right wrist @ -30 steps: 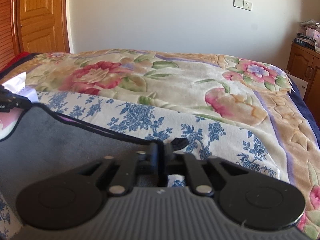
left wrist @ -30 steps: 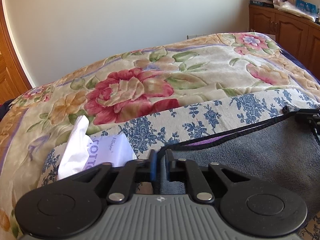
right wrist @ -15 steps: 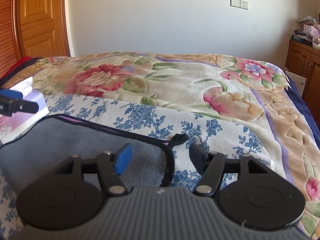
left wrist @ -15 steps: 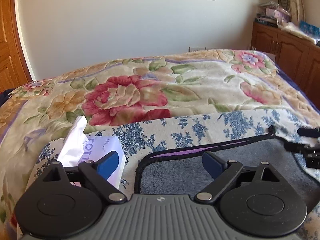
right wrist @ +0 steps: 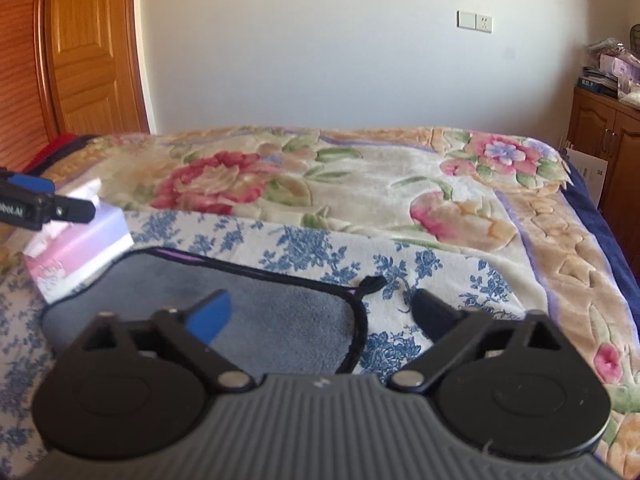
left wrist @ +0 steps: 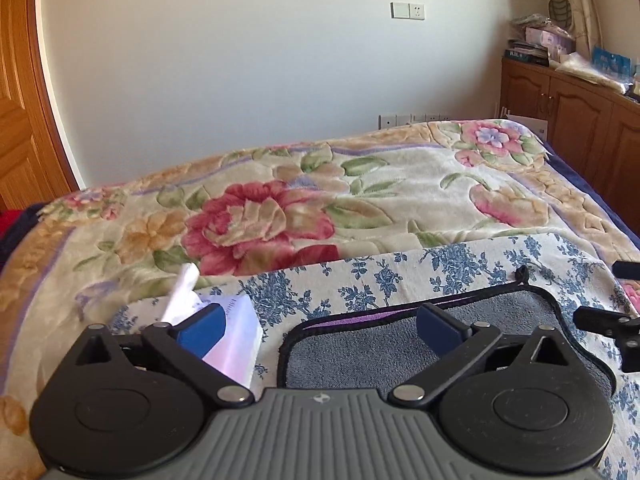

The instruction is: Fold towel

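Observation:
A grey towel (left wrist: 376, 348) with black trim and a purple underside lies folded on a blue-flowered cloth (left wrist: 452, 268) on the bed. It also shows in the right wrist view (right wrist: 264, 312). My left gripper (left wrist: 320, 326) is open and empty, above the towel's left corner. My right gripper (right wrist: 324, 314) is open and empty, above the towel's right corner, where a black hanging loop (right wrist: 372, 282) sticks out. The right gripper's fingers (left wrist: 600, 318) show at the right edge of the left wrist view.
A tissue box (left wrist: 236, 344) sits just left of the towel, also seen in the right wrist view (right wrist: 80, 252). The floral bed blanket (left wrist: 280, 216) stretches beyond. A wooden cabinet (left wrist: 580, 128) stands at the right, a wooden door (right wrist: 84, 56) at the left.
Both grippers were shut on the towel's far corners a second ago. They have opened, let go and pulled back and up. The towel now lies flat, folded.

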Tool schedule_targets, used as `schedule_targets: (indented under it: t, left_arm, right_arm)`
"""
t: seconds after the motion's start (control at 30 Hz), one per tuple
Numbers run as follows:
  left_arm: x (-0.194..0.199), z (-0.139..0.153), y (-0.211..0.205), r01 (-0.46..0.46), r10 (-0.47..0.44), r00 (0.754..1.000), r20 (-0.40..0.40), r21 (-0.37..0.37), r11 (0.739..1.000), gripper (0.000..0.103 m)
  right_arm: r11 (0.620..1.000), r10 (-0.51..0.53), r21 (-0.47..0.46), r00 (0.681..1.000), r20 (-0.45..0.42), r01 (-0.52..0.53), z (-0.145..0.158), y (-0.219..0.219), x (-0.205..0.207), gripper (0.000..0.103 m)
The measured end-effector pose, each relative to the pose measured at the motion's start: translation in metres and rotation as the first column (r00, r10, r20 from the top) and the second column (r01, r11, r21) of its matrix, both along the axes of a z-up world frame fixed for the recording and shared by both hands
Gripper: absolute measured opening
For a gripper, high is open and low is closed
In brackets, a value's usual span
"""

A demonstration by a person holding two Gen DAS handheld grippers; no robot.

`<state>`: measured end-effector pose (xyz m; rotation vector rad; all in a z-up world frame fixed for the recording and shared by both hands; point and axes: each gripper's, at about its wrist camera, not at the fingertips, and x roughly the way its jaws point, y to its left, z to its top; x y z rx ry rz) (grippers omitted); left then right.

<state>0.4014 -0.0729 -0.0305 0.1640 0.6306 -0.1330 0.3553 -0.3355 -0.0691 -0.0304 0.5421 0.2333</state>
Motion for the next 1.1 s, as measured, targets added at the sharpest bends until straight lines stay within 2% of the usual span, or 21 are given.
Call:
schedule_targets:
  t: [0.43, 0.83, 1.1]
  left_arm:
    - [-0.05, 0.035, 0.002, 0.004, -0.004, 0.999, 0.036, 0.001, 1.0, 0.103]
    - [-0.105, 0.075, 0.008, 0.004, -0.002, 0.997, 0.081, -0.015, 1.0, 0.103]
    - [-0.136, 0.087, 0.017, -0.006, 0.007, 0.996, 0.092, -0.009, 1.0, 0.103]
  right_arm:
    - [0.999, -0.033, 0.01, 0.999, 0.018, 0.033, 0.033, 0.001, -0.041, 0.103]
    - [1.0, -0.015, 0.014, 0.998, 0.059, 0.014, 0.067, 0.008, -0.088, 0.103]
    - [1.0, -0.015, 0.028, 0.997, 0.072, 0.013, 0.078, 0.013, -0.117, 0.103]
